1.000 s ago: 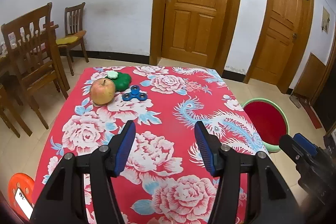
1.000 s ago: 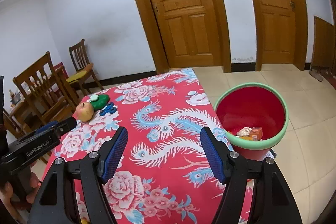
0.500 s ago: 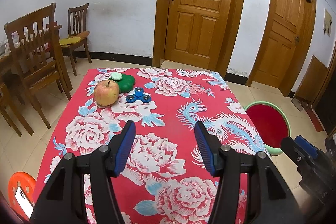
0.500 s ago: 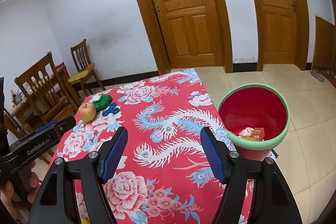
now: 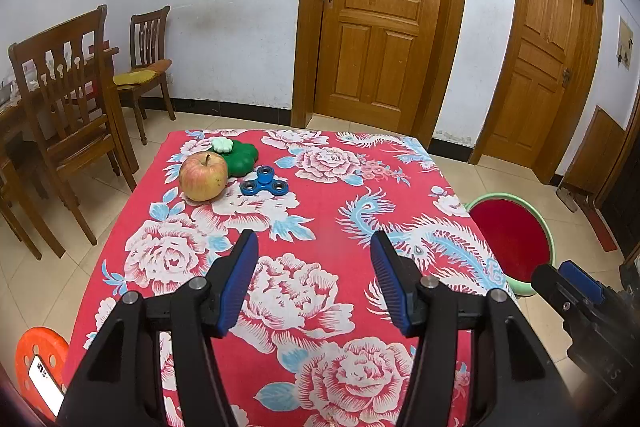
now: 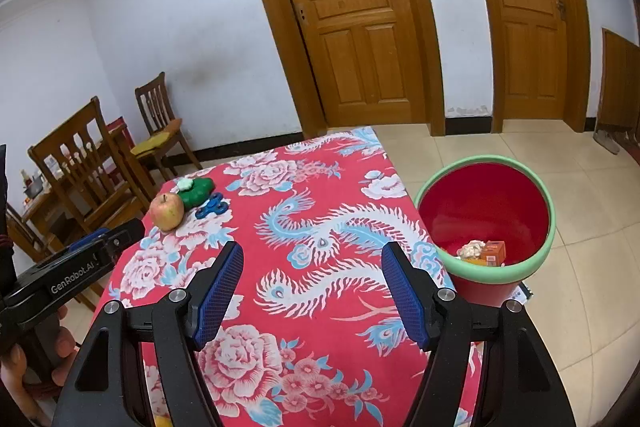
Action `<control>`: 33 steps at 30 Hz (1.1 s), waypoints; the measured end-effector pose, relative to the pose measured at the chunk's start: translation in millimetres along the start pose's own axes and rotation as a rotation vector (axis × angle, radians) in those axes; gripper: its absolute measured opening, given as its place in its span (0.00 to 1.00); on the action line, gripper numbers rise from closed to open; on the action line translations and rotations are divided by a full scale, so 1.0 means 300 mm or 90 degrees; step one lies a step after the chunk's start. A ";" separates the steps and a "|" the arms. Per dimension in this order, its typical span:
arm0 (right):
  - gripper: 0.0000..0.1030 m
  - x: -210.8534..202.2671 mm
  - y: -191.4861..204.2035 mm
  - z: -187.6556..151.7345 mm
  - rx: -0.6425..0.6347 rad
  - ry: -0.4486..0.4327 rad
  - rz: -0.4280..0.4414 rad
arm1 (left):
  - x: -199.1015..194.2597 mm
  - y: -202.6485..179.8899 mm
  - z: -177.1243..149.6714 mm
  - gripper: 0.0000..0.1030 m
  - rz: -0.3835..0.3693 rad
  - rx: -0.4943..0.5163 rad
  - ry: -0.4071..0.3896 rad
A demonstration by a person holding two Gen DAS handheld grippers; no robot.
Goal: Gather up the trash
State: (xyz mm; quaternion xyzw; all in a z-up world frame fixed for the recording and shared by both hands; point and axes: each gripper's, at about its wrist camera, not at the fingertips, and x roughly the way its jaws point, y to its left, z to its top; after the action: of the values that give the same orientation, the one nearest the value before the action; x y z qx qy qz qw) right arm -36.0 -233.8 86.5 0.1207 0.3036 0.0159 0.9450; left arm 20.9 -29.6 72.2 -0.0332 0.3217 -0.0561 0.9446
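Left wrist view: the left gripper (image 5: 314,277) gapes wide, empty, above the red floral tablecloth (image 5: 320,211).

Right wrist view: the right gripper (image 6: 312,283) is likewise wide, empty; crumpled trash (image 6: 482,251) lies in the green-rimmed red bin (image 6: 536,263) on the right.

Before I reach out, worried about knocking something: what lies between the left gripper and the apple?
Only bare flowered tablecloth between left gripper and apple, per the left wrist view.
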 end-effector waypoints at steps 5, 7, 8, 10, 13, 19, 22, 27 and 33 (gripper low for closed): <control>0.71 0.002 -0.001 -0.001 -0.001 0.000 0.000 | 0.001 -0.001 -0.001 0.56 0.000 0.000 0.001; 0.71 0.001 -0.001 -0.001 0.000 0.001 0.001 | 0.002 0.001 -0.004 0.56 0.001 -0.001 0.001; 0.71 0.002 -0.001 -0.002 0.000 0.001 0.001 | 0.002 0.001 -0.004 0.56 0.001 -0.001 0.001; 0.71 0.002 -0.003 -0.004 0.000 0.002 0.001 | 0.002 0.001 -0.004 0.56 0.001 -0.001 0.001; 0.71 0.002 -0.002 -0.003 0.000 0.001 0.001 | 0.002 0.002 -0.004 0.56 0.001 -0.001 0.001; 0.71 0.003 -0.002 -0.007 0.000 0.003 0.002 | 0.002 0.001 -0.003 0.56 0.000 -0.001 0.001; 0.71 0.003 -0.002 -0.008 0.000 0.003 0.002 | 0.002 0.003 -0.003 0.56 0.001 -0.001 0.001; 0.71 0.004 -0.002 -0.008 0.000 0.003 0.002 | 0.003 0.002 -0.003 0.56 0.000 0.000 0.002; 0.71 0.004 -0.002 -0.008 0.000 0.003 0.001 | 0.003 0.003 -0.003 0.56 0.000 -0.002 0.003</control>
State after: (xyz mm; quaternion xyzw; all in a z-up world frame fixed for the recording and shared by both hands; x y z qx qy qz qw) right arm -36.5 -233.8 83.8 0.1207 0.3057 0.0173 0.9443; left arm 21.1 -28.9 70.9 -0.0341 0.3238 -0.0555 0.9439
